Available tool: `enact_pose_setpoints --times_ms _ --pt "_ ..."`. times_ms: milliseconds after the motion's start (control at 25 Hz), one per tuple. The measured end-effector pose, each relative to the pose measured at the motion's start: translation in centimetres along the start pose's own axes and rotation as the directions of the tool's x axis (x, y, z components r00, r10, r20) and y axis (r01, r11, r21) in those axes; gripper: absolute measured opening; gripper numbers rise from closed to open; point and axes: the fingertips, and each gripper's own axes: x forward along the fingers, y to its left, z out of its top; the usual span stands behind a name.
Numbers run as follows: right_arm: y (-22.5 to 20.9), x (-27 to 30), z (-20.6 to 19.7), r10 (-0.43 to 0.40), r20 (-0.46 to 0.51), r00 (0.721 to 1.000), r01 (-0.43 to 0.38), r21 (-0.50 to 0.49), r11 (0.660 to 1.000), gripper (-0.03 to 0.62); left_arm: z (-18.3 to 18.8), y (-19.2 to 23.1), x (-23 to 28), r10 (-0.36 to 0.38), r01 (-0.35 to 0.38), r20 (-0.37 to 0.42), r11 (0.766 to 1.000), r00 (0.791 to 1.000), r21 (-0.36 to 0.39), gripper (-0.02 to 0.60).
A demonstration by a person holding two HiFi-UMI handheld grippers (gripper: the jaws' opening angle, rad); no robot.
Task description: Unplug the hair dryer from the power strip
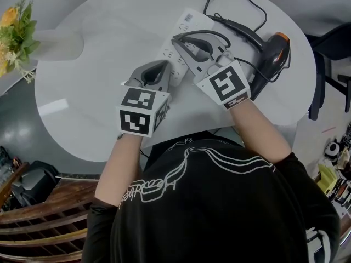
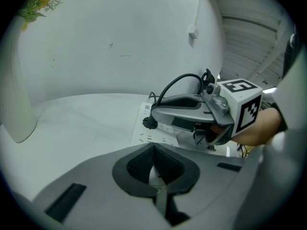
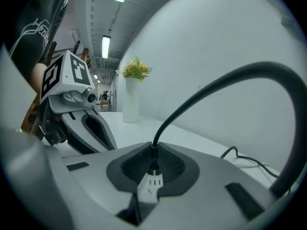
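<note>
At the upper middle of the head view, the strip [image 1: 184,22] lies slantwise on the white table [image 1: 82,92], and you have both tools down on it. The dryer [image 1: 272,53] lies on its side at the upper right, just beside the strip.

Your right gripper [image 3: 153,150] has its jaws closed on the black plug [image 2: 150,123], right where the cord [image 3: 259,67] enters it. In the right gripper view the cord rises out of the pads in a tall arc, and the white face of the strip shows directly beneath them.

Your left gripper [image 2: 153,150] has its jaws drawn together with nothing clamped that you can make out. Its tip sits over the near end of the strip, lower left of the plug, and it looks set to pin the strip down.

By my reading, the reach and the grasp are done. The pull itself is what is left. The plug appears to sit against the strip's face with no gap showing, so it is probably not yet out, though no view shows the prongs. To finish, you need to draw the plug clear of its socket while the strip stays flat.
</note>
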Motion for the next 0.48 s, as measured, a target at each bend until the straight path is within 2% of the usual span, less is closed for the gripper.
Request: enact_pose_setpoints --times_ms 120,240,360,480 --pt "0.1 -0.12 0.1 -0.009 -0.002 1.0 0.009 -0.026 1.0 0.025 0.1 0.0 0.0 -0.018 0.018 -0.001 1.0 1.0 -0.015 0.0" --pt "0.21 -0.1 0.09 0.002 -0.002 1.0 -0.002 -0.022 1.0 0.025 0.03 0.04 -0.04 -0.013 0.013 -0.007 1.0 1.0 0.0 0.0" --pt "0.0 -0.11 -0.16 0.037 0.006 0.999 -0.037 0.051 0.998 0.025 -0.07 0.01 0.01 0.026 -0.025 -0.011 0.998 1.0 0.058 0.0" --pt "-0.55 -0.15 -0.36 0.062 0.023 0.998 -0.065 0.154 0.986 0.025 -0.2 0.06 0.02 0.019 -0.018 -0.021 0.999 1.0 0.045 0.0"
